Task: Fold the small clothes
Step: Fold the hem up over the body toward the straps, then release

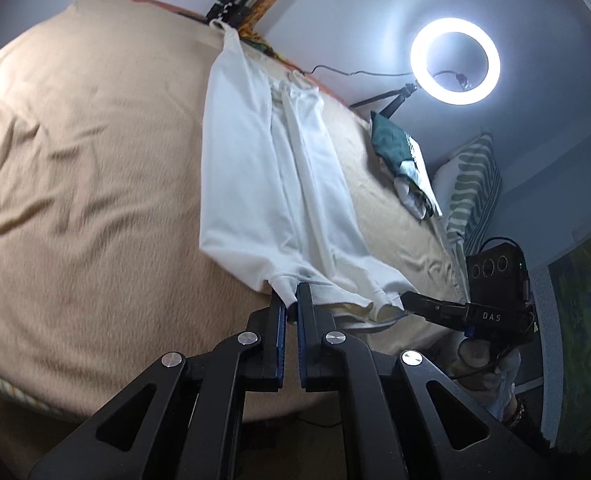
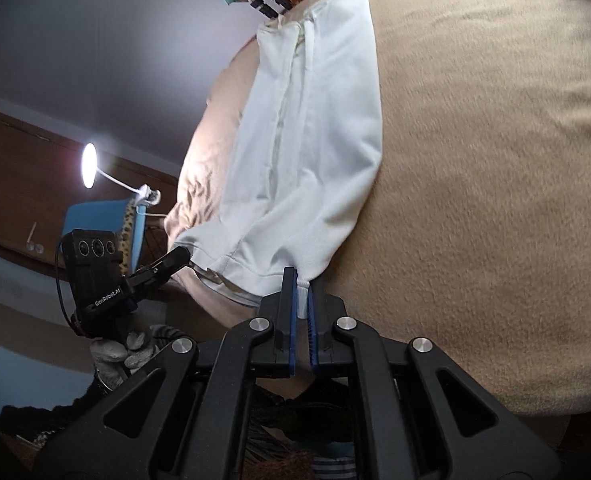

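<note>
Both near hem corners of white garment point(image 1: 271, 184) pinched, left gripper point(image 1: 291, 300) and right gripper point(image 2: 303, 284) fingers clamped on cloth; next, probably carrying hem toward far end on bed point(image 1: 75, 160).

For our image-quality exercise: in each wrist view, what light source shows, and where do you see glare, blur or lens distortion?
Left wrist view: a ring light glares brightly, haloing the wall; the tan blanket is smeared at left and bulges from fisheye. Right wrist view: a small lamp burns out to white; the blanket's right side is soft; the white garment is curved by the lens.
</note>
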`<state>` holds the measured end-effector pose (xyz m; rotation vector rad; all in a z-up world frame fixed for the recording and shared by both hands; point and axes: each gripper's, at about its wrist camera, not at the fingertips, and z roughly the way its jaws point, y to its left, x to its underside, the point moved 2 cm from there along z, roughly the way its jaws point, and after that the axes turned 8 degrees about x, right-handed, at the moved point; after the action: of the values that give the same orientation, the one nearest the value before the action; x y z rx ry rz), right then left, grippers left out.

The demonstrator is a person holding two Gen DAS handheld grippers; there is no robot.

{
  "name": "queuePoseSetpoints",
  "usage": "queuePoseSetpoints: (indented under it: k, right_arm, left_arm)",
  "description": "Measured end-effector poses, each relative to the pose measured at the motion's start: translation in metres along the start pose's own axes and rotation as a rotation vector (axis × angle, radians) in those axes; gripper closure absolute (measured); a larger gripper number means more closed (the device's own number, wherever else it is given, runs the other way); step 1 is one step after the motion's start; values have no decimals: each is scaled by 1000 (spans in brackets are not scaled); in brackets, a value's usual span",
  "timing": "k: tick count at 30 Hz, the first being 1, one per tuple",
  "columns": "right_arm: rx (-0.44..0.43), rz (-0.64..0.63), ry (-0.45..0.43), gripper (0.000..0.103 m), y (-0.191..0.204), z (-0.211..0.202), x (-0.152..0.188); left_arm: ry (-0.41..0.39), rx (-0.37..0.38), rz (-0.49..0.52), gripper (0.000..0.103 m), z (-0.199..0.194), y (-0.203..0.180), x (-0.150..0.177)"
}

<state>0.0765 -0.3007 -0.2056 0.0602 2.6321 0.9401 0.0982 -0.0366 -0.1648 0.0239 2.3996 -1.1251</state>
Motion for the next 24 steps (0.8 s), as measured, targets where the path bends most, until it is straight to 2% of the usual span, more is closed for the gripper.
queuePoseSetpoints:
  k: [10, 24]
  right_arm:
    - [22, -31, -73, 98, 20, 7, -59]
    - [70, -2, -100, 98, 5, 40, -118]
  left_arm:
    - [-58, -18, 10, 100, 13, 0, -46]
    - [-81, -97, 4, 100, 53, 21, -91]
